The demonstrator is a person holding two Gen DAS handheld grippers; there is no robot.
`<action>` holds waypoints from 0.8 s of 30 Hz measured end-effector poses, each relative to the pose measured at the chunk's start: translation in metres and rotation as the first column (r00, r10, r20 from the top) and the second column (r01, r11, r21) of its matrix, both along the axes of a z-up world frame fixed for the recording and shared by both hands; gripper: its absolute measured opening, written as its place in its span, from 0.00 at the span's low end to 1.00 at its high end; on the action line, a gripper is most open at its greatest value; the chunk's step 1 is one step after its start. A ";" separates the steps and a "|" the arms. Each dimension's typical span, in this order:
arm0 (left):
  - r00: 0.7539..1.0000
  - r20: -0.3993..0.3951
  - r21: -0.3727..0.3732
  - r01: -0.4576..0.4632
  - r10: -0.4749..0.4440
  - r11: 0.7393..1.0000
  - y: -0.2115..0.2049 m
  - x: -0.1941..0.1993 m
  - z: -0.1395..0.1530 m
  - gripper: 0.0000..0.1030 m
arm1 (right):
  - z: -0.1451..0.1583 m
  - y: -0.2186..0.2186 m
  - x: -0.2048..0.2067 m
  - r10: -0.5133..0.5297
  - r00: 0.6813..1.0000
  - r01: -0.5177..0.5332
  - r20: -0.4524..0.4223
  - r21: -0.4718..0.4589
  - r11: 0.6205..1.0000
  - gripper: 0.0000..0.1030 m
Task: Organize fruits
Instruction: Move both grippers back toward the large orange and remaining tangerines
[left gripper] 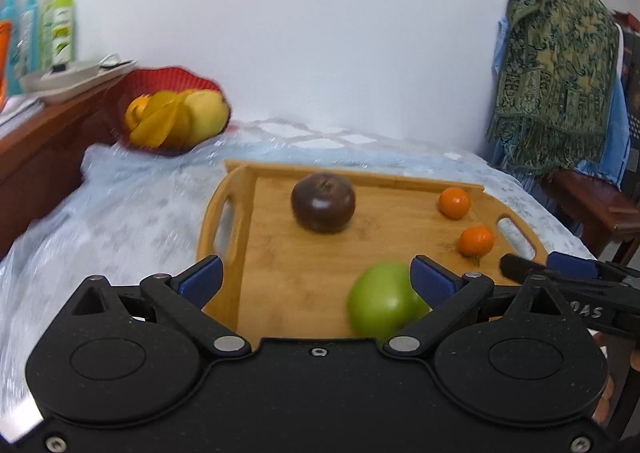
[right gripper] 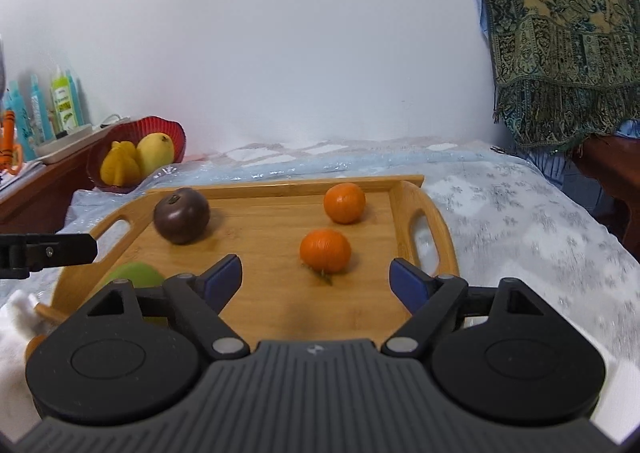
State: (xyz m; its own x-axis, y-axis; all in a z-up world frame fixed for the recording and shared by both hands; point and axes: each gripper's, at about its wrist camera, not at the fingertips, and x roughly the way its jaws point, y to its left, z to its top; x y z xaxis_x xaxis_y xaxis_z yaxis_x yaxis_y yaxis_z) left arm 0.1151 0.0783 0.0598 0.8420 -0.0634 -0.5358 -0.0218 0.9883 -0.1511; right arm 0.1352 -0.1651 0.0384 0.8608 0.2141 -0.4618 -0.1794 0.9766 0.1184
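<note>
The left tool is held wide open, with nothing gripped; a green apple is seen beside its right finger, on the wooden tray; the right tool is also held wide open and empty, just behind an orange; yellow fruits are kept in the red basket.

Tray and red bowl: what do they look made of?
The tray looks like bamboo or light wood, with visible grain, a satin sheen and cut-out handles. The red bowl seems to be ribbed plastic or glass: its fluted wall looks glossy, perhaps translucent, but blur leaves that open.
</note>
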 end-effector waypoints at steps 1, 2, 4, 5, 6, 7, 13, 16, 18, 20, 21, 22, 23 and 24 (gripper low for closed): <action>1.000 0.002 0.003 -0.007 0.007 1.000 0.001 -0.006 -0.003 0.97 | -0.001 -0.001 -0.007 0.001 1.000 -0.001 0.010 0.005 1.000 0.87; 1.000 0.006 0.011 -0.014 0.014 1.000 0.002 -0.013 -0.005 0.97 | -0.001 -0.001 -0.013 0.001 1.000 -0.002 0.020 0.011 1.000 0.87; 1.000 0.014 0.033 -0.023 0.022 0.999 0.001 -0.025 -0.010 0.98 | -0.003 -0.001 -0.026 0.004 0.999 -0.005 0.037 0.022 1.000 0.87; 0.999 0.019 0.040 -0.027 0.026 0.999 0.001 -0.031 -0.013 0.99 | -0.005 -0.001 -0.031 0.007 0.999 -0.008 0.045 0.026 1.000 0.87; 0.999 0.023 0.042 -0.027 0.026 0.999 0.000 -0.037 -0.015 0.99 | -0.006 0.000 -0.037 0.008 0.998 -0.010 0.055 0.028 1.000 0.87; 0.999 0.025 0.042 -0.025 0.024 0.999 0.000 -0.042 -0.017 1.00 | -0.007 0.002 -0.043 0.011 0.998 -0.012 0.065 0.027 1.000 0.87; 1.000 0.029 0.047 -0.008 0.007 0.999 -0.006 -0.062 -0.025 1.00 | -0.015 0.012 -0.066 0.042 0.995 -0.042 0.087 0.003 0.999 0.87; 1.000 0.008 0.058 -0.005 0.004 0.998 -0.008 -0.065 -0.030 1.00 | -0.020 0.014 -0.075 0.039 0.996 -0.040 0.079 0.004 0.999 0.87; 1.000 0.005 0.072 0.000 0.000 0.997 -0.009 -0.068 -0.032 1.00 | -0.023 0.016 -0.080 0.040 0.996 -0.041 0.077 0.009 0.999 0.87; 1.000 -0.003 0.071 0.003 -0.003 0.997 -0.010 -0.070 -0.035 0.98 | -0.025 0.017 -0.084 0.039 0.996 -0.040 0.075 0.009 0.999 0.86; 1.000 -0.009 0.063 0.010 -0.009 0.998 -0.009 -0.071 -0.036 0.97 | -0.027 0.018 -0.085 0.039 0.997 -0.040 0.072 0.007 0.999 0.85; 1.000 -0.016 0.056 0.014 -0.013 0.998 -0.009 -0.072 -0.037 0.91 | -0.028 0.019 -0.087 0.039 0.997 -0.040 0.069 0.006 0.999 0.85; 1.000 -0.025 0.054 0.014 -0.012 0.998 -0.009 -0.072 -0.038 0.83 | -0.029 0.020 -0.088 0.040 0.997 -0.041 0.065 0.004 0.999 0.85; 0.999 -0.035 0.054 0.016 -0.014 0.998 -0.010 -0.072 -0.040 0.79 | -0.030 0.021 -0.089 0.042 0.997 -0.043 0.061 0.001 0.999 0.84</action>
State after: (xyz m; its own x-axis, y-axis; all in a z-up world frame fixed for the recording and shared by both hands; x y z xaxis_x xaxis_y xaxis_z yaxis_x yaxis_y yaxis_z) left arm 0.0432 0.0685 0.0200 0.8220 -0.0461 -0.5676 -0.0112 0.9952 -0.0969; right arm 0.0463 -0.1438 0.0080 0.8773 0.2522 -0.4085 -0.2277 0.9677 0.1083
